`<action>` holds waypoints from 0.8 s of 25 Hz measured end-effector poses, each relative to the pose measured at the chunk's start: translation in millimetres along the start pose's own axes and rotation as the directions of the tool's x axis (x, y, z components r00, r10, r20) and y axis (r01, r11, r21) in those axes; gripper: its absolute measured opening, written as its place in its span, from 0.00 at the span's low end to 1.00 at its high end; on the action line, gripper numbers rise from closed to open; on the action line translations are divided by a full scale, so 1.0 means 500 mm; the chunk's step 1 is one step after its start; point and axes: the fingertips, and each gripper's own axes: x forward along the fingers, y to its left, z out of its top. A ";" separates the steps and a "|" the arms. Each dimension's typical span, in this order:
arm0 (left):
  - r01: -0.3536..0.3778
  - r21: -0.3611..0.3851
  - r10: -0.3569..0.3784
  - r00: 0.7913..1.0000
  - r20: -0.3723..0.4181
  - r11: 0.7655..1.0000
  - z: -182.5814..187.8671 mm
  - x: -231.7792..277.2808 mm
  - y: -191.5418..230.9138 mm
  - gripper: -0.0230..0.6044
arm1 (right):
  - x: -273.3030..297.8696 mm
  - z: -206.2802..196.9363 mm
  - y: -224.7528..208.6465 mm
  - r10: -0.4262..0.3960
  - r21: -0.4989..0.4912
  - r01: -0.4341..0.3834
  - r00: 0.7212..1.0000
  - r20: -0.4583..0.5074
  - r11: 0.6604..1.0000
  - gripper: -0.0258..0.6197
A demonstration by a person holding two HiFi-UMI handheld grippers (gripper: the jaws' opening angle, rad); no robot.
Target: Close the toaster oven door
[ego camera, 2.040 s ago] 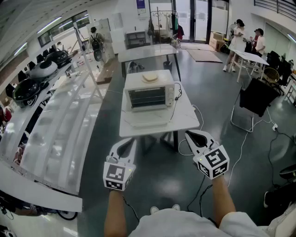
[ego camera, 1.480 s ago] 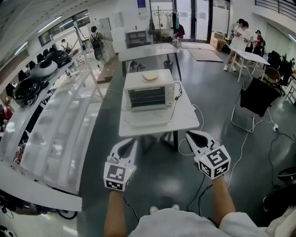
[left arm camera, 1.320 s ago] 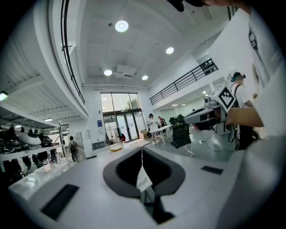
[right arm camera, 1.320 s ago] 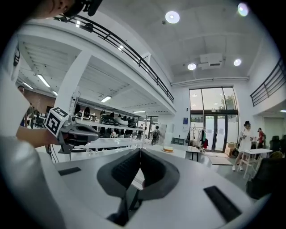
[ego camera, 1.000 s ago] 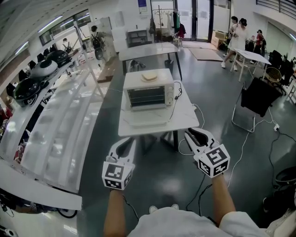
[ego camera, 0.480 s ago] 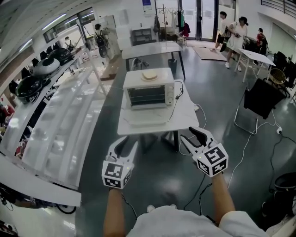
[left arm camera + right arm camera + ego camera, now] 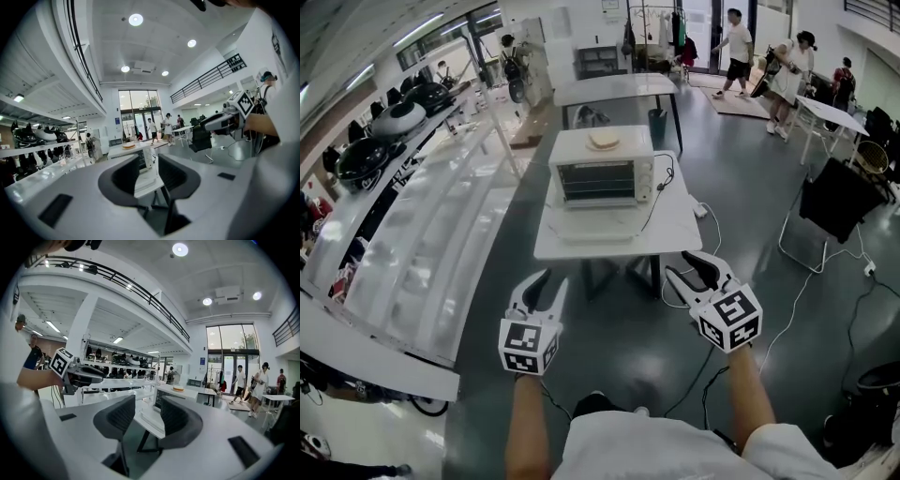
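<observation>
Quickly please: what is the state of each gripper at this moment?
Left gripper: open, nothing between the jaws.
Right gripper: open, nothing between the jaws.

The left hand-held gripper (image 7: 546,284) sits at 7 o'clock, jaws apart, empty. The right hand-held gripper (image 7: 692,272) sits at 5 o'clock, likewise. The left forearm (image 7: 525,427) and right forearm (image 7: 750,403) are bare and point toward 12 o'clock.
</observation>
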 end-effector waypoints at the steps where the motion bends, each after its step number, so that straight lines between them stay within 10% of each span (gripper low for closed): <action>1: -0.003 -0.004 0.003 1.000 -0.005 1.000 -0.004 0.001 0.001 0.25 | 0.001 0.000 -0.001 0.003 -0.001 -0.003 1.000 0.000 1.000 0.31; 20: 0.028 -0.019 -0.027 1.000 0.010 0.999 -0.035 0.212 0.168 0.25 | 0.239 0.005 -0.101 -0.019 -0.009 0.019 1.000 -0.025 1.000 0.31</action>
